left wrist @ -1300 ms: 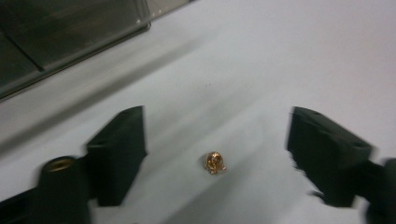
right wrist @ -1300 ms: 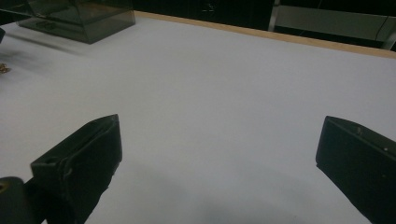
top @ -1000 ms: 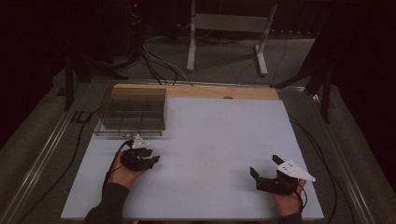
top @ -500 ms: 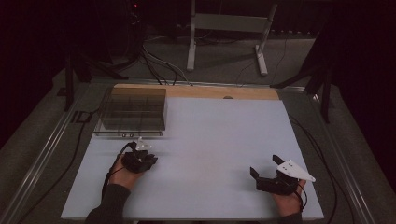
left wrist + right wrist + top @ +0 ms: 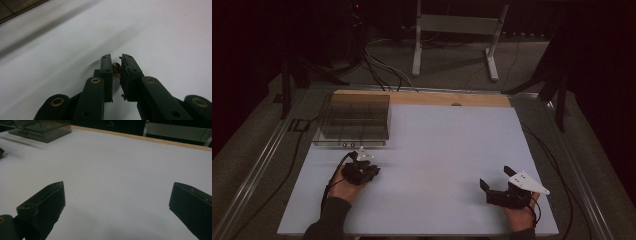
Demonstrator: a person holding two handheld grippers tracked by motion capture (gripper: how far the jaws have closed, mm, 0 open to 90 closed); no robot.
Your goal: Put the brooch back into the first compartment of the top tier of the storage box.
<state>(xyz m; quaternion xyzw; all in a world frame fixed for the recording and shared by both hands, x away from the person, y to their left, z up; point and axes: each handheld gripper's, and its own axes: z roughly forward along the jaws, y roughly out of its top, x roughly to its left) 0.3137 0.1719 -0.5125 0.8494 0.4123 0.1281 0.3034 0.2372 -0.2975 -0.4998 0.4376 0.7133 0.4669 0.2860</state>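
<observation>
My left gripper (image 5: 372, 171) rests low on the white table (image 5: 437, 150), in front of the box, held by a hand in a dark sleeve. In the left gripper view its black jaws (image 5: 117, 58) have just been closing and now pinch a small round brown, shiny piece (image 5: 116, 68) between the pads, just above the table top. My right gripper (image 5: 495, 176) lies near the table's front right corner. Its jaws stand wide apart (image 5: 118, 186) with nothing but bare table between them.
A smoky transparent box (image 5: 354, 120) with several compartments stands at the table's far left; it appears again in the right gripper view (image 5: 41, 130). A wooden strip (image 5: 437, 99) runs along the far edge. Beyond it are a metal stand (image 5: 452, 25) and cables on the floor.
The left gripper's jaws have drawn together into a narrower shape. Both hands stay where they were, and the right gripper looks the same.
</observation>
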